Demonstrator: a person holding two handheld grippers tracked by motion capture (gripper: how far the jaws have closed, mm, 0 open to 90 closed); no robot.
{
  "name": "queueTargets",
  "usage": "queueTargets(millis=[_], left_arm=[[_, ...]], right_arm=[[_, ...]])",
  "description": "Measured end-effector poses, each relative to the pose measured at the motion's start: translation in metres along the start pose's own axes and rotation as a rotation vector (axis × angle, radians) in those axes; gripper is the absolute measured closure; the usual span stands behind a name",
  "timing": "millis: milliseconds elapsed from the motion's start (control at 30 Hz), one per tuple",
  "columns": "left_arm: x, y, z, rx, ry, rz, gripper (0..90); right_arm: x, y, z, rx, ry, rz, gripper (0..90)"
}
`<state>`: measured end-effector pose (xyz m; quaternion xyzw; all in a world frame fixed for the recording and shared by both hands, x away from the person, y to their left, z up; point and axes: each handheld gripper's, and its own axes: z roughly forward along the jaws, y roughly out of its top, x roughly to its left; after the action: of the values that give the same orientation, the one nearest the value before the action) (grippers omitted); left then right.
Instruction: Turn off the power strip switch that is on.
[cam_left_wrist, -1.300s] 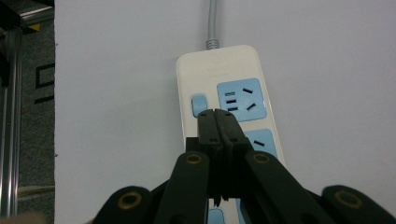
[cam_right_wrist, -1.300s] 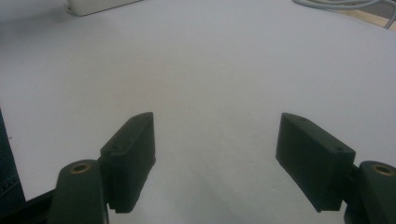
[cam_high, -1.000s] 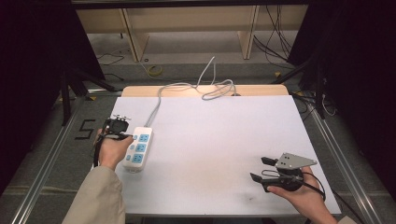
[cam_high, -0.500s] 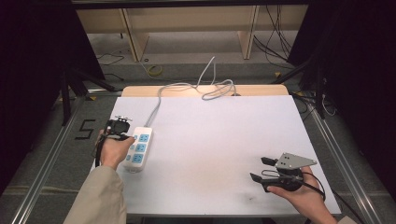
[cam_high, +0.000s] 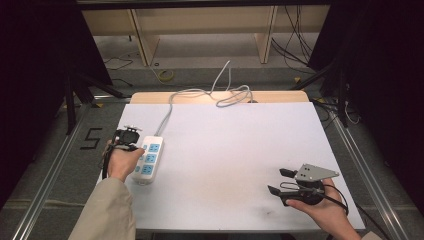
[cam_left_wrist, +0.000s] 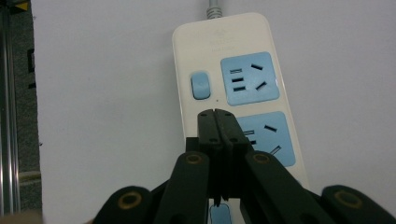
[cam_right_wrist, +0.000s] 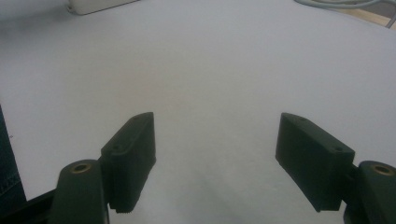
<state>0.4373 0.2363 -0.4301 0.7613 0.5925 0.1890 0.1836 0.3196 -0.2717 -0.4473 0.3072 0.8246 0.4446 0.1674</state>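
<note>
L gripper (cam_left_wrist: 217, 122), jaws pressed together w/ nothing between, sits over the white power strip (cam_high: 148, 159) at mid-left of the high view, prob. about to press its blue switch (cam_left_wrist: 200, 85); R gripper (cam_high: 281, 181) idles wide apart lower right.

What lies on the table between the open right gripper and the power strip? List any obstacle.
Nothing visible does. From the right gripper across to the power strip there is bare white table; the strip's cable coils at the far edge, off that line.
</note>
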Motion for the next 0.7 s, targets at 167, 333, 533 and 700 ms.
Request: queueTargets(millis=[167,333,533,700], left_arm=[[-0.0001,-0.0008,0.0031,0.012,0.004,-0.002,89.7],[0.0003,-0.0012,0.0054,0.021,-0.003,-0.007,89.7],[0.0007,-0.0010,0.0074,0.031,-0.004,-0.005,89.7],[0.0008,-0.0007,0.0094,0.042,-0.001,0.003,89.7]], right_arm=[[0.0000,0.0000,0.0000,0.002,0.001,-0.001,29.1],[0.0001,0.0000,0.0000,0.002,0.001,-0.001,29.1],[0.0005,0.0001,0.0001,0.002,0.001,0.002,29.1],[0.0004,0.0001,0.0002,0.001,0.000,0.000,29.1]])
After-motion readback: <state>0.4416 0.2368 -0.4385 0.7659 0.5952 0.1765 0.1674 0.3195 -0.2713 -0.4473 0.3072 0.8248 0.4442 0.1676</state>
